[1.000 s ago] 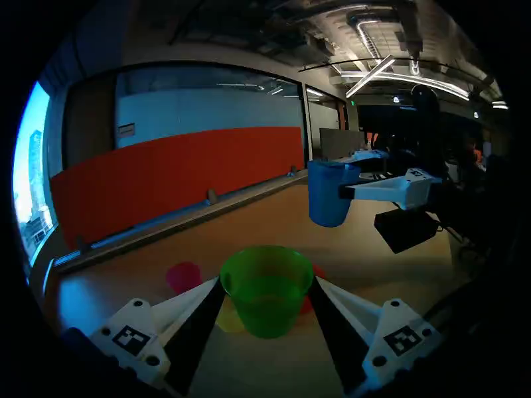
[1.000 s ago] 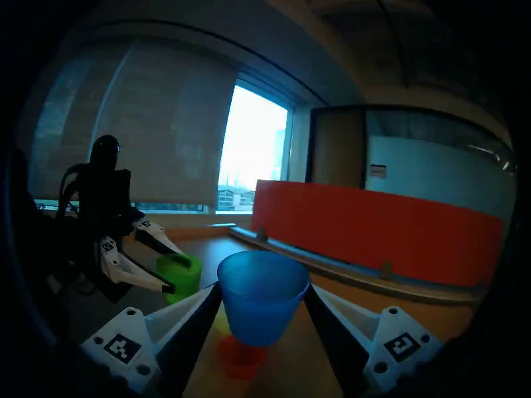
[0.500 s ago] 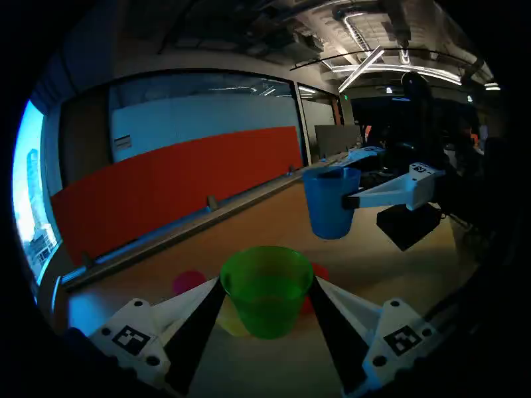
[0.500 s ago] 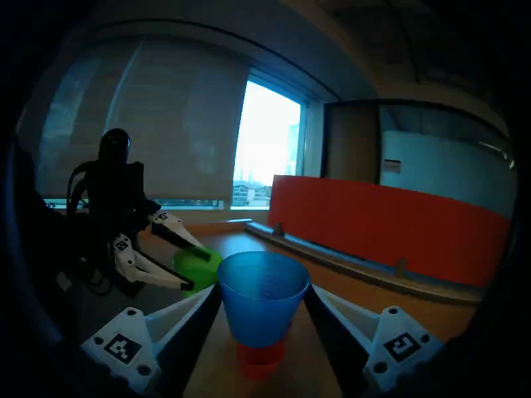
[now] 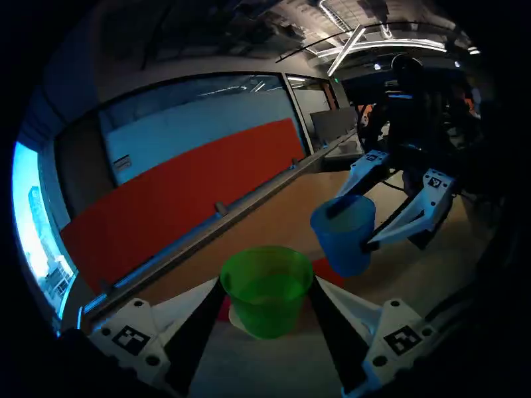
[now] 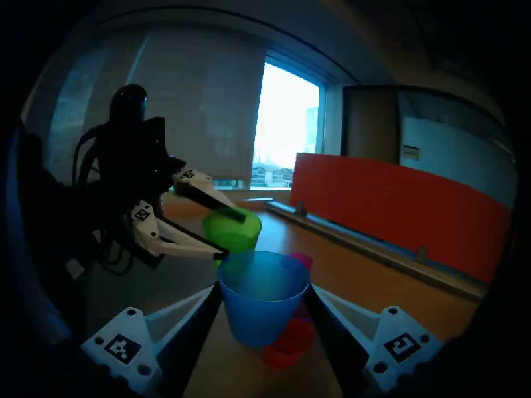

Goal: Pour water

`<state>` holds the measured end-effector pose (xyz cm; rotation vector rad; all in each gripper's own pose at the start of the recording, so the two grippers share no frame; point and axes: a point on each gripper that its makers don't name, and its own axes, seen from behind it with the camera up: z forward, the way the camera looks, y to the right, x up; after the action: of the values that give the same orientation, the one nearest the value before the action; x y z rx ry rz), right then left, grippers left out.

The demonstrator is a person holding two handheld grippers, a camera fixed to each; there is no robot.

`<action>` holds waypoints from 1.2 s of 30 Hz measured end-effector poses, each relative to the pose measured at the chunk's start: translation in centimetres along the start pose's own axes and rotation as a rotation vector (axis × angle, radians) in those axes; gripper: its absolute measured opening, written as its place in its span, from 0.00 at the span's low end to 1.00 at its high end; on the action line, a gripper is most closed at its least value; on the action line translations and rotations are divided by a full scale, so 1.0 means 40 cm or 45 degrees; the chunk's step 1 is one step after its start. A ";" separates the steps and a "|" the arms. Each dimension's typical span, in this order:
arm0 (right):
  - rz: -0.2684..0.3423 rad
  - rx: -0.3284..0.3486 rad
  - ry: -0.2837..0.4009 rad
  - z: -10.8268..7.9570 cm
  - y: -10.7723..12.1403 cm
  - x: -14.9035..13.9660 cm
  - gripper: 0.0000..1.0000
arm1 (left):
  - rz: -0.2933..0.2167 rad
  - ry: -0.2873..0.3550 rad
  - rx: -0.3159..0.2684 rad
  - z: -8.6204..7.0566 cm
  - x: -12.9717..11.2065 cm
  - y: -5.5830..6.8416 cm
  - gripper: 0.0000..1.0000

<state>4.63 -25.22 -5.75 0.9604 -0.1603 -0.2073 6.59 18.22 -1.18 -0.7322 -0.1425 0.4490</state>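
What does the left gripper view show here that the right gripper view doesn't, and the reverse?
Left gripper view: ceiling lights, and the right hand-held gripper seen from the front, clamping the blue cup. Right gripper view: a blind, and the left hand-held gripper from the front, clamping the green cup. Shared: both cups, the orange panel, the window and the table.
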 end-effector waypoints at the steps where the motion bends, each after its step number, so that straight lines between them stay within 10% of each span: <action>1: 0.002 0.007 -0.009 0.003 -0.005 -0.006 0.91 | 0.017 -0.003 -0.001 0.000 0.002 -0.001 0.86; 36: 0.056 0.099 -0.079 0.056 -0.078 -0.078 0.91 | 0.484 -0.035 0.032 0.003 0.097 0.013 0.86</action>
<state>0.76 -27.96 -7.18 1.0272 -0.2475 -0.1918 9.87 20.35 -1.55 -0.7301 -0.0222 0.8215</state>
